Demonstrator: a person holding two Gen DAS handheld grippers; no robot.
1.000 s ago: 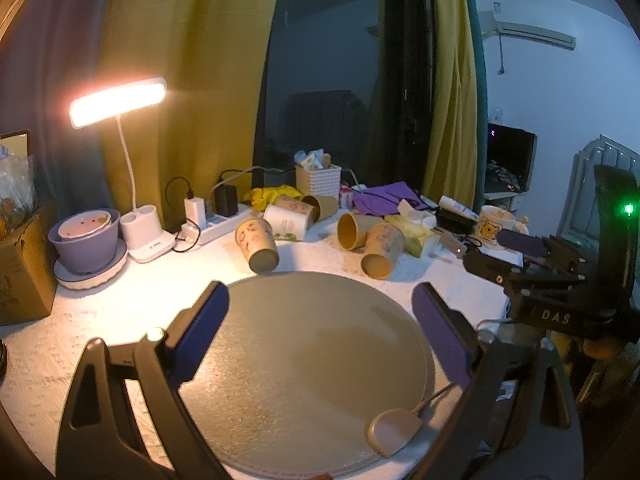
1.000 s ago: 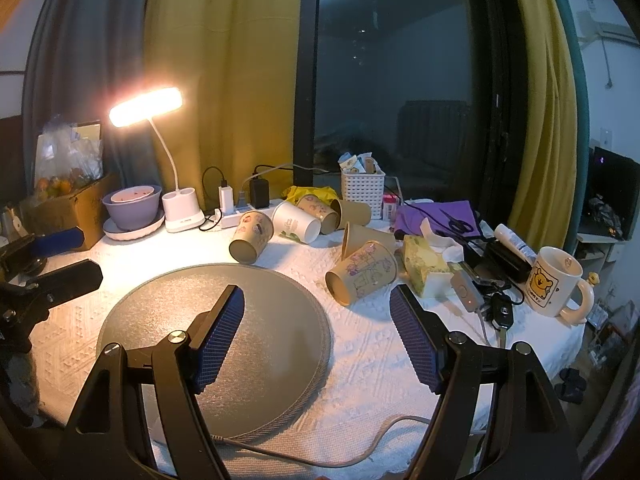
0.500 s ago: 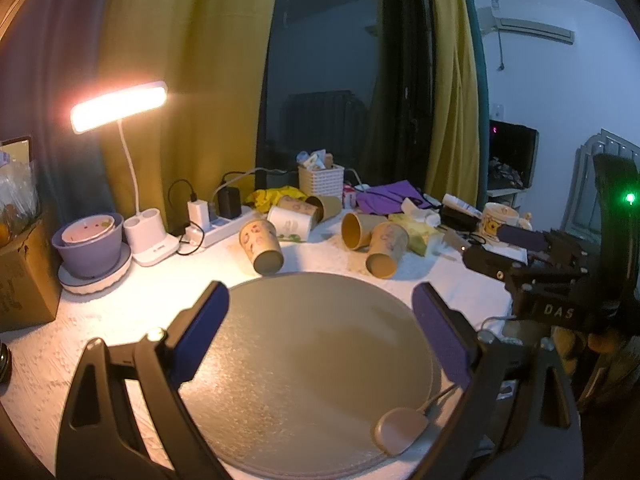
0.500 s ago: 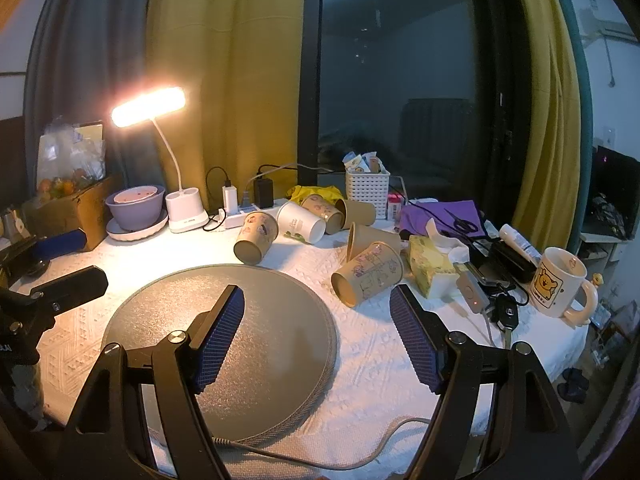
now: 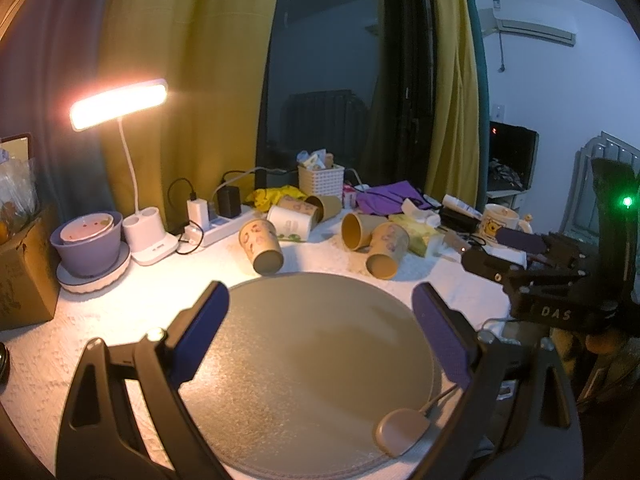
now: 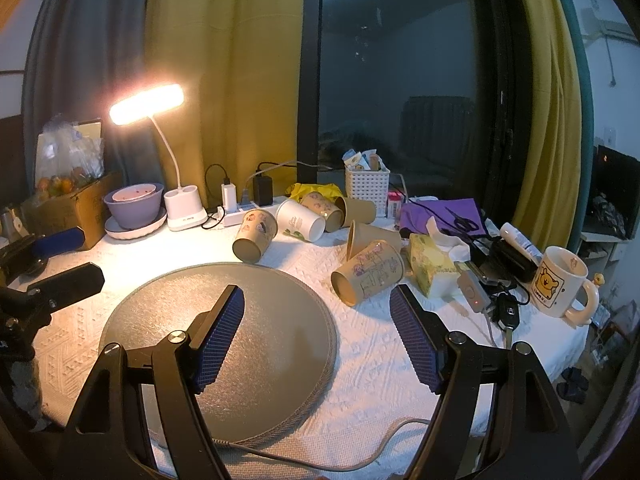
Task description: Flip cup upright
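Hovering over the round grey mat (image 6: 224,320), the right gripper (image 6: 316,332) has its jaws spread wide and grasps nothing. The left gripper (image 5: 320,336) hangs over the same mat's near side, jaws likewise released and bare. Several paper cups lie tipped on the white tablecloth (image 6: 372,344) beyond the mat's far edge: one printed cup (image 6: 368,272) on its side just off the mat's far-right rim, mouth toward the camera, and another cup (image 6: 256,234) at the far-left rim. A bear mug (image 6: 558,282) stands upright near the table's right edge. A lit desk lamp (image 6: 148,103) stands at the back left.
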